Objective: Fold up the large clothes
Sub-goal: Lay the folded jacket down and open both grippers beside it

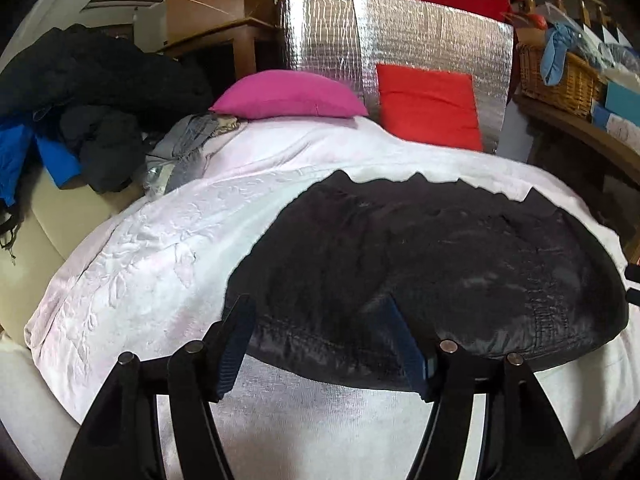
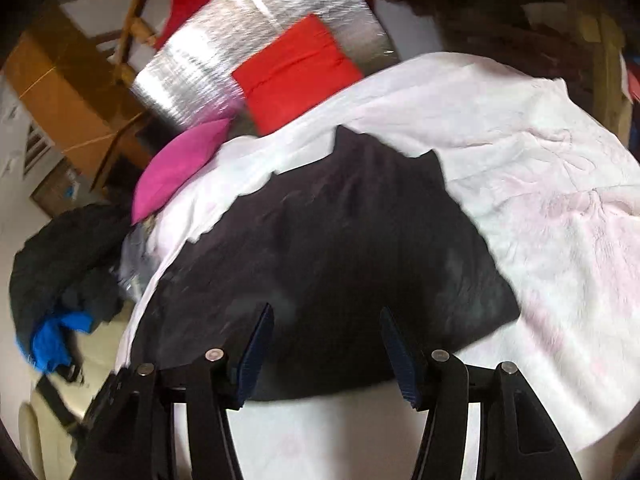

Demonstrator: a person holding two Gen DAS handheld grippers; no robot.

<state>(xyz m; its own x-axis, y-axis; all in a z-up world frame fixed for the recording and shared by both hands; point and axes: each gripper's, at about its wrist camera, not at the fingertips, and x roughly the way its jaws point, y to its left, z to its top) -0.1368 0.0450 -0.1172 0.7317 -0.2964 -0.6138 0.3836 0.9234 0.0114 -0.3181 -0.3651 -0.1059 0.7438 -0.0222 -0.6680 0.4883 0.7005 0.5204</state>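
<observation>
A black garment lies spread flat on a white embossed blanket. My left gripper is open, its fingers over the garment's near left edge, holding nothing. In the right wrist view the same black garment lies on the white blanket. My right gripper is open just above the garment's near edge, empty. That view is blurred and tilted.
A pink cushion and a red cushion lie at the far end against a silver foil panel. A pile of dark and blue clothes sits at the left. A wicker basket stands on a shelf at right.
</observation>
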